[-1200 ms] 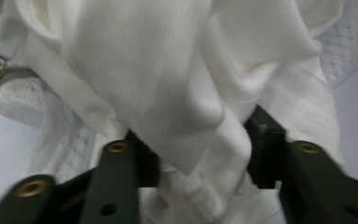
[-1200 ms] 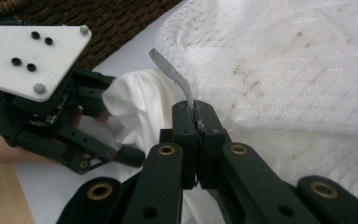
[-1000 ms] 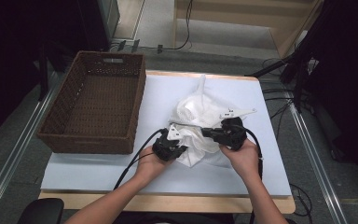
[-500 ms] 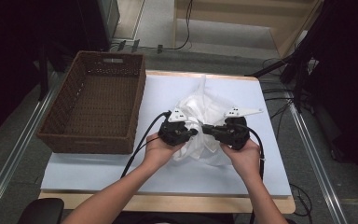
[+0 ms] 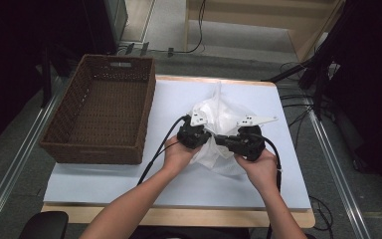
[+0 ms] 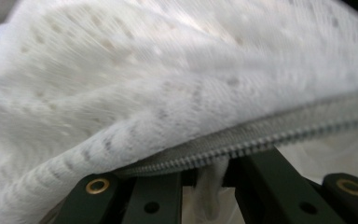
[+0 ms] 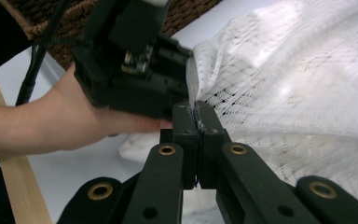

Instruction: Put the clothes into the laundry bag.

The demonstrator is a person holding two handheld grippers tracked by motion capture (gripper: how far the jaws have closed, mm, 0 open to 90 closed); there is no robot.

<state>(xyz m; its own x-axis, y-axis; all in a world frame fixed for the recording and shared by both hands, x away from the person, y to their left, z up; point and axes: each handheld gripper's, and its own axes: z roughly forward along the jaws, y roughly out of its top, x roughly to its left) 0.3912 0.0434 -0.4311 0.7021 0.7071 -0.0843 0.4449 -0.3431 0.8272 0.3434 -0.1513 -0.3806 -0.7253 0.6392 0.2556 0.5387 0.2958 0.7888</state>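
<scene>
A white mesh laundry bag (image 5: 224, 112) with a zipper (image 6: 261, 140) lies bunched at the middle of the table. My left gripper (image 5: 208, 138) is shut on a fold of the bag just under the zipper (image 6: 205, 179). My right gripper (image 5: 220, 140) faces it from the right, its jaws pressed together on the bag's mesh edge (image 7: 196, 122). The two grippers' tips nearly meet above the mat. In the right gripper view the left hand (image 7: 51, 126) and its black gripper body sit right behind my jaws, with the mesh bag (image 7: 298, 79) spread to the right.
A brown wicker basket (image 5: 144, 99) stands on the left part of the pale mat (image 5: 129, 179), empty inside. The wooden table edge (image 5: 179, 216) runs along the front. Black cables trail from both grippers toward the person.
The left gripper has moved right and slightly up toward the right gripper, drawing the bag's fabric with it. The right gripper has stayed put.
</scene>
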